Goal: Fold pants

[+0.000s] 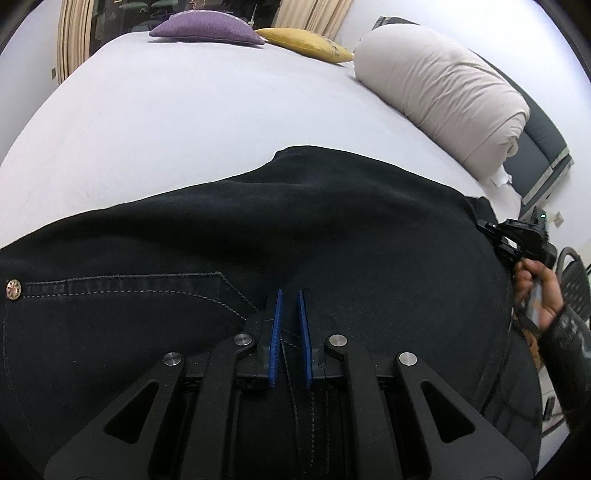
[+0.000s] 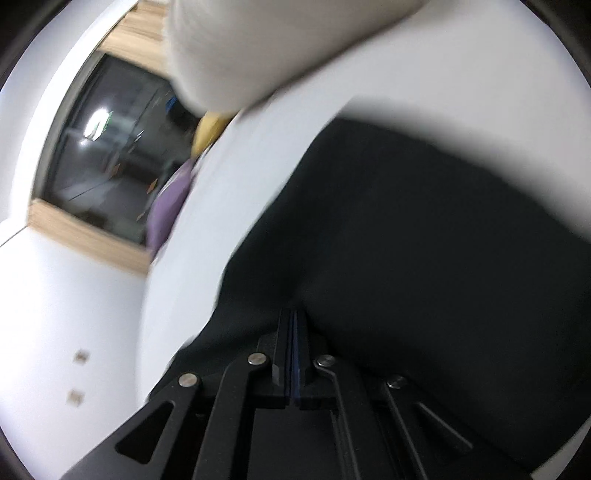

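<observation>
Black denim pants [image 1: 295,229] lie across the near part of a white bed [image 1: 184,110]. My left gripper [image 1: 290,295] is shut on the pants at the waistband, a fold of fabric pinched between its blue pads [image 1: 275,325]. A metal button [image 1: 14,289] shows at far left. My right gripper [image 1: 491,230] is at the pants' right edge in the left wrist view, held by a hand. In the right wrist view, blurred by motion, my right gripper [image 2: 293,314] is shut on the pants [image 2: 424,240], with its jaws pressed together on dark cloth.
A rolled beige duvet [image 1: 443,85] lies at the right of the bed. A purple cushion [image 1: 203,27] and a yellow cushion [image 1: 306,42] sit at the far edge. A dark window [image 2: 110,155] and a white wall show in the right wrist view.
</observation>
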### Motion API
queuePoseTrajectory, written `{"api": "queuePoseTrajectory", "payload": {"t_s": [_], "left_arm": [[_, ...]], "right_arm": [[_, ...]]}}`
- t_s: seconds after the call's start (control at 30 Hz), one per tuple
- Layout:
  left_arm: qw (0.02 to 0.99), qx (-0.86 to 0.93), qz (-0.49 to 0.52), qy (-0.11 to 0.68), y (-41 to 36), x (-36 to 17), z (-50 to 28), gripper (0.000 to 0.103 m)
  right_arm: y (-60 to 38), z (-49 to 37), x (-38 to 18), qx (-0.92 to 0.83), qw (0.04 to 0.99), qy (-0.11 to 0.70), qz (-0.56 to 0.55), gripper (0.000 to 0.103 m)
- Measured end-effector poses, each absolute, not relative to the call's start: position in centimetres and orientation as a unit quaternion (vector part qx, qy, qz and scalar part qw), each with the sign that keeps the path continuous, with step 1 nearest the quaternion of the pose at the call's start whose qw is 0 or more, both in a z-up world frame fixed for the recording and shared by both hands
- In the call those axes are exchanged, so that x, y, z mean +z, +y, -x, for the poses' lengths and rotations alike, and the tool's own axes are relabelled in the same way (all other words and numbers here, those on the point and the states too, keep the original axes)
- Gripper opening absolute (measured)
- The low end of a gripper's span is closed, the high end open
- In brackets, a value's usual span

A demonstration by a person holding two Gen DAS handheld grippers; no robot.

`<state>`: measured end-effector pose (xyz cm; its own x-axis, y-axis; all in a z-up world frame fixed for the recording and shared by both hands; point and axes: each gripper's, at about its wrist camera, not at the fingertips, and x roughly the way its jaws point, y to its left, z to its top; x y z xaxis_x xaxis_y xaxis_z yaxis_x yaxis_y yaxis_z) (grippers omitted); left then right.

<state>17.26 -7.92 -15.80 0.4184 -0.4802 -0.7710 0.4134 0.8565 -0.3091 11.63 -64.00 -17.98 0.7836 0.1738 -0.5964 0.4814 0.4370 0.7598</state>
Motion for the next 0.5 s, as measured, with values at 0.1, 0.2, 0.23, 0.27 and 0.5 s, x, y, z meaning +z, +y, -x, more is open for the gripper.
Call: {"api": "queuePoseTrajectory", "payload": {"t_s": [0.1,0.2,0.23,0.27,0.5], "left_arm": [[0.84,-0.266,0.047,0.472,-6.1,-15.8,-17.3,0.009],[0.848,-0.242,0.055,0.469,-4.0,-15.1,-17.3,0.009],[0.854,-0.229,0.054,0.465,-2.9,-14.7,-17.3,0.009],[0.859,-0.218,0.052,0.46,-1.6,-14.7,-17.1,0.009],[0.871,-0.186,0.061,0.45,4.7,-14.6,-16.6,0.009]], "right_arm": [[-68.8,-9.1,-17.1,-0.153,0.782,0.31,-0.518,0.0],[-70.1,-9.5,-14.3,-0.23,0.788,0.335,-0.463,0.0],[-69.1,-9.2,-13.1,-0.237,0.793,0.339,-0.446,0.004],[-67.8,-9.2,-12.1,-0.22,0.801,0.337,-0.443,0.01],[-49.5,-12.9,-9.3,0.082,0.814,0.36,-0.449,0.011]]}}
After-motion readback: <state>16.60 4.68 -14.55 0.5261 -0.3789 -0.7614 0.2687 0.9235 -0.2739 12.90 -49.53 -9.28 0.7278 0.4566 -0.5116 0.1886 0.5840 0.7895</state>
